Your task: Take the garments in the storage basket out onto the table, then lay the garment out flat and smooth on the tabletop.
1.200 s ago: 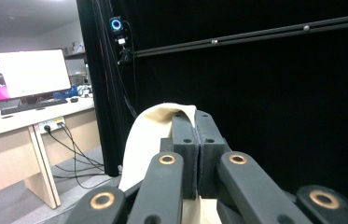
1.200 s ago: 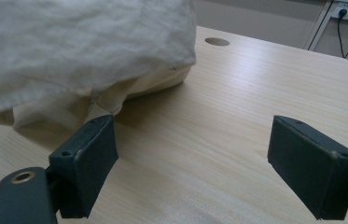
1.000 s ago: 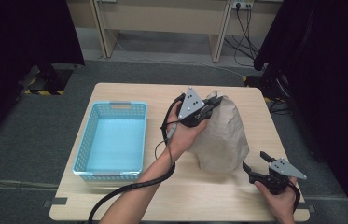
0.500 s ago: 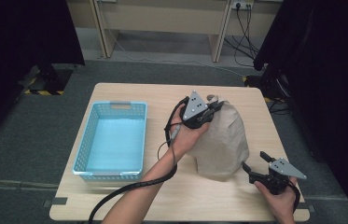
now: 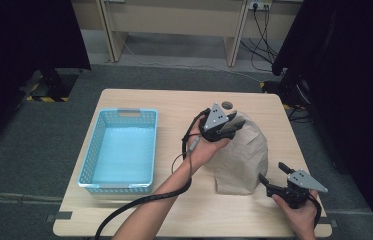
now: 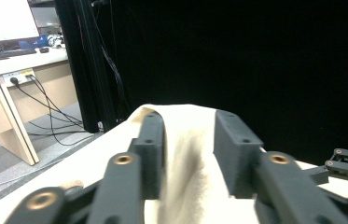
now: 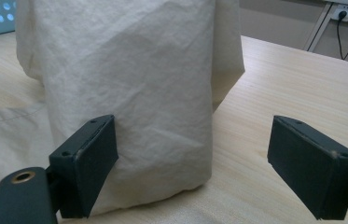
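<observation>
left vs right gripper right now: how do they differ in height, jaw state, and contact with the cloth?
1. The left gripper is raised at the top of the beige cloth; the right gripper sits low by its base.
2. The left gripper's jaws have just been opening with a cloth fold between them; the right gripper's jaws stand wide open.
3. The left touches the cloth; the right has it in front, unheld.
Both are black, two-jawed and hand-held.

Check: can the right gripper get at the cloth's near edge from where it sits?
Probably yes. The right gripper is open, facing the cloth, with bare table between and nothing in the way.
</observation>
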